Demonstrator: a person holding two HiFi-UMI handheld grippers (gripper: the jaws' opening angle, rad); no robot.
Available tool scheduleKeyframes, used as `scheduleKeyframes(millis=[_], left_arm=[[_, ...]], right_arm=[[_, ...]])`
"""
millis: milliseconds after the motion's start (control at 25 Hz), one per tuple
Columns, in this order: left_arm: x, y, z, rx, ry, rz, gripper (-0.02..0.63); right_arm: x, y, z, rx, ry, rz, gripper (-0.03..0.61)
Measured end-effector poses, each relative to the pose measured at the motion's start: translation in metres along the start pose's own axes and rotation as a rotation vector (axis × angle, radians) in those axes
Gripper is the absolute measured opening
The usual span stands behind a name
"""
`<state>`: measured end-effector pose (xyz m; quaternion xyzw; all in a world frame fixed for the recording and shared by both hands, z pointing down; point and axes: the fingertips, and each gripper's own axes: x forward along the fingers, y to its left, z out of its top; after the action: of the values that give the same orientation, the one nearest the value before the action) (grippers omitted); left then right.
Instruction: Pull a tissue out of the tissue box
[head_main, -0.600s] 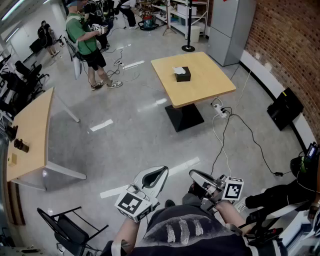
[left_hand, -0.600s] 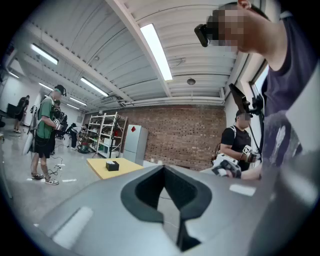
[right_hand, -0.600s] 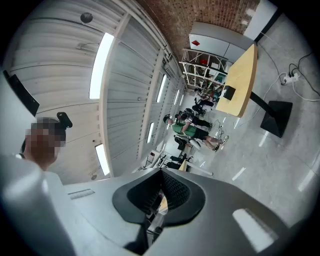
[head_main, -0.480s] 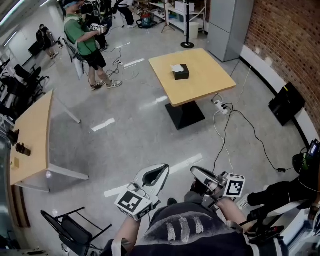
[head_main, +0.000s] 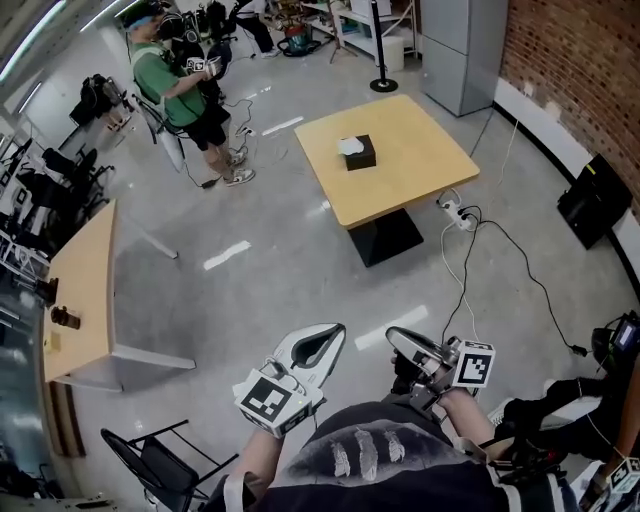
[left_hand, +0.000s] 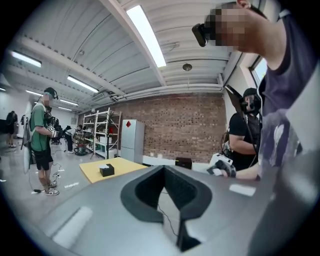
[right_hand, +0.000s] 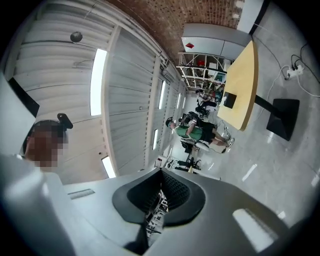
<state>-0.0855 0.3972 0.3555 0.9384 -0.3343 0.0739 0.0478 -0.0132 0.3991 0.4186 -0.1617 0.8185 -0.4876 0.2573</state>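
Observation:
The black tissue box (head_main: 361, 154), a white tissue poking from its top, stands on a square wooden table (head_main: 410, 165) far ahead across the floor. Both grippers are held close to my body, far from the box. My left gripper (head_main: 337, 329) is shut and holds nothing, and so is my right gripper (head_main: 390, 333). The left gripper view shows the left gripper (left_hand: 162, 168) with its tips together, and the tissue box (left_hand: 106, 170) small in the distance to the left. The right gripper view is rolled; the right gripper (right_hand: 161, 171) has its tips meeting, and the box (right_hand: 230, 100) sits on the table far off.
A person in a green shirt (head_main: 175, 85) stands beyond the table to the left. A long wooden table (head_main: 80, 290) and a black chair (head_main: 160, 465) are at my left. Cables and a power strip (head_main: 462, 220) lie on the floor. Another person (head_main: 560, 400) sits at my right.
The whole view has shifted a little, and the left wooden table and chair sit further into the frame. Both grippers stay shut close to my body.

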Motion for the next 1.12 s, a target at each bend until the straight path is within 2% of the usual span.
scheduleKeyframes(millis=[400,680,920,1120], left_arm=[[0.056,0.013,-0.006,-0.019,0.09,0.082,0.002],[0.091,0.025,-0.004,-0.023,0.071,0.031,0.002],[0.1,0.063,-0.003,-0.049,0.008,0.002,0.002],[0.081,0.12,0.0,-0.078,-0.007,0.027,0.002]], right_arm=[[-0.006,-0.042,0.032,0.002,0.141,-0.011,-0.015],[-0.011,-0.06,0.059,-0.019,0.125,-0.061,-0.015],[0.012,-0.074,0.069,-0.056,0.139,-0.128,-0.015],[0.069,-0.078,0.062,-0.093,0.164,-0.147,-0.015]])
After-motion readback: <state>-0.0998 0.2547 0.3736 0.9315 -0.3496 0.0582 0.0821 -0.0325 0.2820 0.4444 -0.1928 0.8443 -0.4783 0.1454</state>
